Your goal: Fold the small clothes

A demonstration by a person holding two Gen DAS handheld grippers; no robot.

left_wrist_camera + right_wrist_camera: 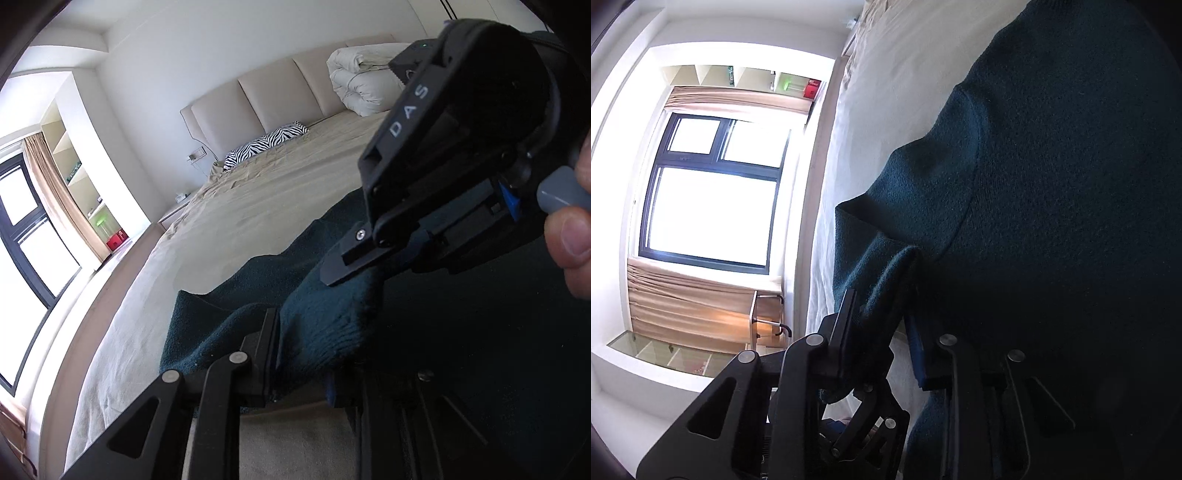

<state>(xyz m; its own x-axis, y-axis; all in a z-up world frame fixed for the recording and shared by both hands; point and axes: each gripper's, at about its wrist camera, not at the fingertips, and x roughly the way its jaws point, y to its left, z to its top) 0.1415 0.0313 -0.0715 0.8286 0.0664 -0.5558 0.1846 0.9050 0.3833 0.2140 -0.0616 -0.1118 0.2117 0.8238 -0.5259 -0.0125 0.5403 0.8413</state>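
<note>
A dark teal knit sweater (207, 332) lies spread on the beige bed sheet (258, 206). In the left wrist view its ribbed cuff lies between the parted fingers of my left gripper (303, 350), which do not pinch it. My right gripper (340, 269) comes down from the upper right, its tips shut on a ridge of the sweater that rises to meet them. The right wrist view shows that fold bunched between the right gripper's (882, 317) fingers, with the sweater body (1052, 184) filling the right side.
A zebra-print pillow (266, 142) and a rolled white duvet (362, 81) sit by the padded headboard. A person's fingers (569, 236) hold the right gripper's handle. A bright window (713, 206) with beige curtains and wall shelves stand beyond the bed's edge.
</note>
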